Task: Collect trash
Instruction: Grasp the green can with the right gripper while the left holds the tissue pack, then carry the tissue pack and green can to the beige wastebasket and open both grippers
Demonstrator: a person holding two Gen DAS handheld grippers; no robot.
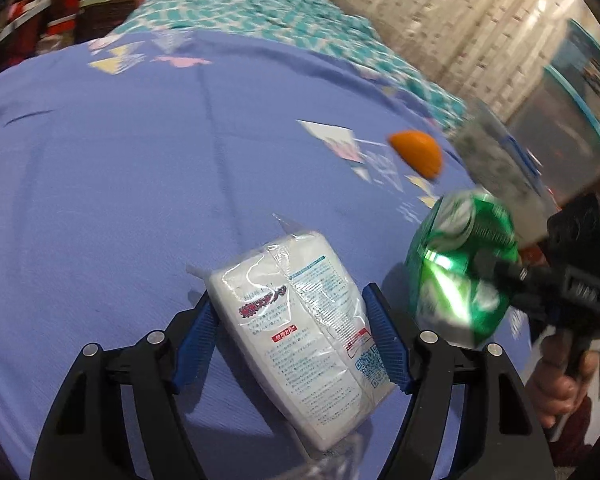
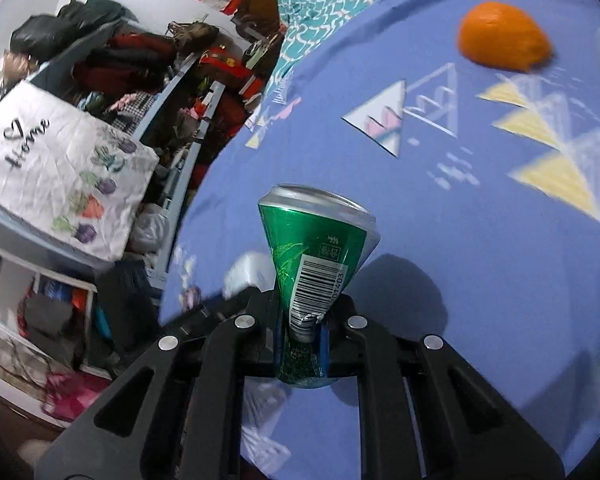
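A white plastic-wrapped packet (image 1: 296, 272) with printed text sits between the blue pads (image 1: 194, 332) of my left gripper (image 1: 290, 332), which is shut on its two sides over the purple bedsheet (image 1: 100, 184). My right gripper (image 2: 302, 332) is shut on the lower end of a crushed green can (image 2: 320, 248), held upright above the sheet. In the left wrist view the same can (image 1: 460, 264) hangs to the right of the packet, with the right gripper (image 1: 496, 268) and the hand (image 1: 556, 392) holding it behind it. An orange peel (image 1: 416, 152) (image 2: 504, 36) lies farther off on the sheet.
The bed carries a teal patterned blanket (image 1: 260, 4) at its far end. A clear bin with a teal rim (image 1: 572, 120) stands off the bed's right side. Cluttered shelves (image 2: 112, 60) and a white "Home" box (image 2: 52, 168) stand beyond the bed's edge.
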